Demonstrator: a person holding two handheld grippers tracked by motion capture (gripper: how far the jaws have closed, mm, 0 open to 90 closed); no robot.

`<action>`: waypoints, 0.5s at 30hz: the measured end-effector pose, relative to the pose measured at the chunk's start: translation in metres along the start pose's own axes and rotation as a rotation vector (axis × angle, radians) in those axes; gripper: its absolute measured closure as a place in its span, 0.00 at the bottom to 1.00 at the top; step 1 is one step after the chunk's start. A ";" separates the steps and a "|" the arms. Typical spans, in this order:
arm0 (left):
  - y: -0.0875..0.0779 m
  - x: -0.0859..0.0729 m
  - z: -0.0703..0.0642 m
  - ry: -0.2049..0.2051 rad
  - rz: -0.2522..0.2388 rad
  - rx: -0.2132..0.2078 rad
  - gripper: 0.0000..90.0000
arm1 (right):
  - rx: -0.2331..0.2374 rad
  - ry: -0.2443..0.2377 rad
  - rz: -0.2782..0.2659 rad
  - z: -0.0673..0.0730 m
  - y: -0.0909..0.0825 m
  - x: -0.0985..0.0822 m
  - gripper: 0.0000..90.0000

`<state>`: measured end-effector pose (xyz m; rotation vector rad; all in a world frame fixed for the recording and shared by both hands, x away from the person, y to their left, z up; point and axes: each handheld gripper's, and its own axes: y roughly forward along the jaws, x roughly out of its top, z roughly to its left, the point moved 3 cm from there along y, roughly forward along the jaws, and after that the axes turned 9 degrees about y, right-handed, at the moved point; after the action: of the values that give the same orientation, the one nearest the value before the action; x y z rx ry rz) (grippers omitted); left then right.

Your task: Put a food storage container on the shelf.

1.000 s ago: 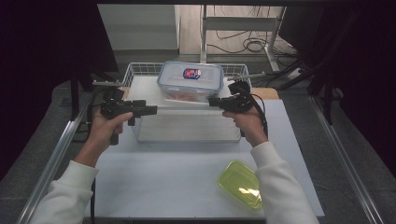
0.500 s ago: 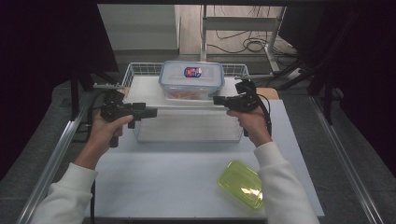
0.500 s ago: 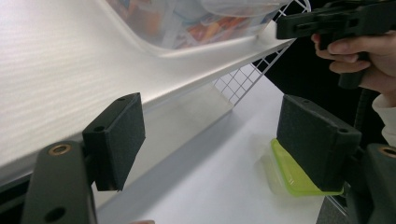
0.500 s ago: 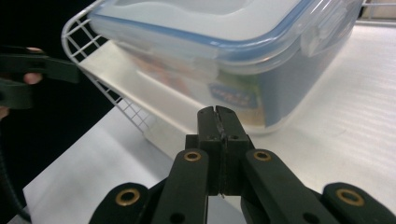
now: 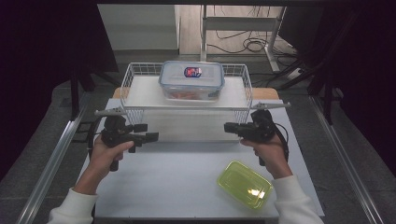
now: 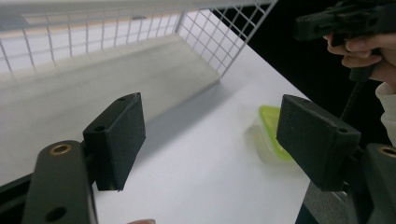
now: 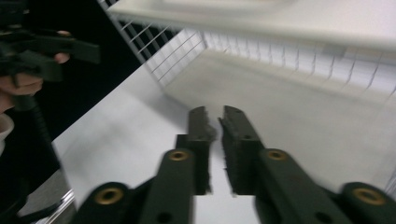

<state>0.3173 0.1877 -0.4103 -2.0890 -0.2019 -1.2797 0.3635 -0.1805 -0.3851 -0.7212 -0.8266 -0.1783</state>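
Note:
A clear food box with something red inside stands on the white shelf of a wire rack at the back of the table. A yellow-green lid lies flat on the white table near my right forearm, and it is also the lid beyond my left jaws. My left gripper hovers in front of the rack's left part; its jaws stand wide open and empty. My right gripper points left in front of the rack's right part, its jaws nearly touching with nothing between them.
The white table top spreads between the two hands. Metal rails run along both table sides. The rack's wire wall and its shelf edge stand close ahead of both grippers. Cables lie on the floor behind.
Both grippers have drawn back from the rack toward the person and dropped lower over the table. The box and the lid have not moved.

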 end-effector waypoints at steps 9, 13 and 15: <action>0.012 -0.042 -0.016 0.009 0.076 0.010 0.25 | -0.082 -0.031 0.035 -0.005 -0.014 -0.060 0.53; 0.015 -0.054 -0.017 0.006 0.124 0.028 0.25 | -0.107 -0.039 0.062 -0.009 -0.017 -0.074 0.49; 0.015 -0.059 -0.017 -0.005 0.126 0.031 0.25 | -0.110 -0.044 0.068 -0.012 -0.020 -0.079 0.47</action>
<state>0.2813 0.1781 -0.4612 -2.0447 -0.0904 -1.1890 0.3089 -0.2128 -0.4375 -0.8578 -0.8377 -0.1486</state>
